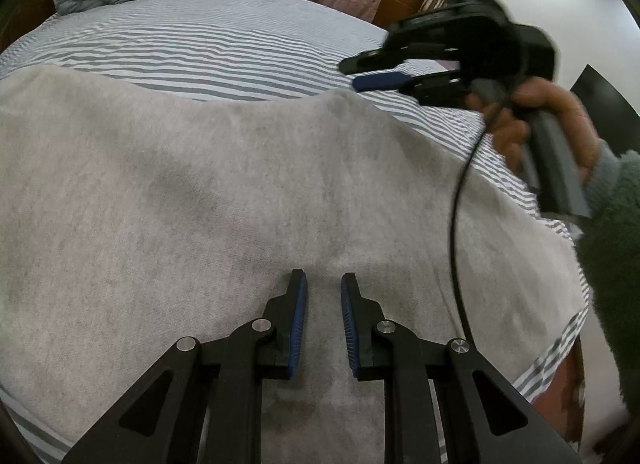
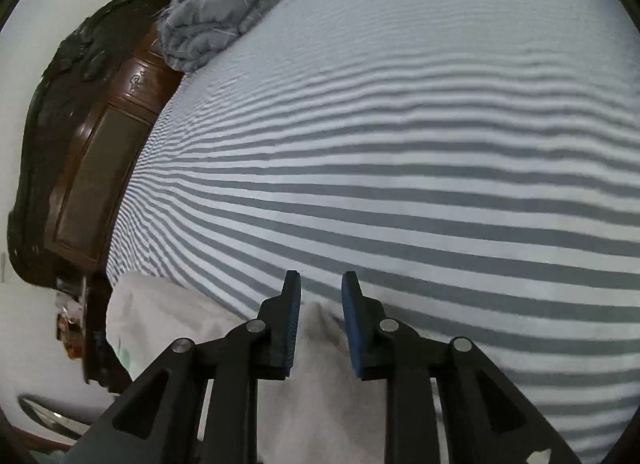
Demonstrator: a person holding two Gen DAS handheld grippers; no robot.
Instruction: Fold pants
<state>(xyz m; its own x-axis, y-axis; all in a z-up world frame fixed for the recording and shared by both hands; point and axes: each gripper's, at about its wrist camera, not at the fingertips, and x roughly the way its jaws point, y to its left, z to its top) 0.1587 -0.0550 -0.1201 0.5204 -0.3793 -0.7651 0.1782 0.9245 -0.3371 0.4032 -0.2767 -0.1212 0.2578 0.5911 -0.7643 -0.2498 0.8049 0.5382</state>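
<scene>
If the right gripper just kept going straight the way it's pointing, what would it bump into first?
Probably the striped bedsheet. The right gripper is open, over the edge of the grey pants, and only the sheet stretches ahead. The rumpled blue quilt lies far off to the left. Depth is uncertain.

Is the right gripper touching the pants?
Apart. In the left wrist view the right gripper hangs open above the striped sheet, beyond the pants' far edge.

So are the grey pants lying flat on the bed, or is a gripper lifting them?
Flat. The grey pants lie spread on the striped sheet; left gripper and right gripper are both open, gripping nothing.
</scene>
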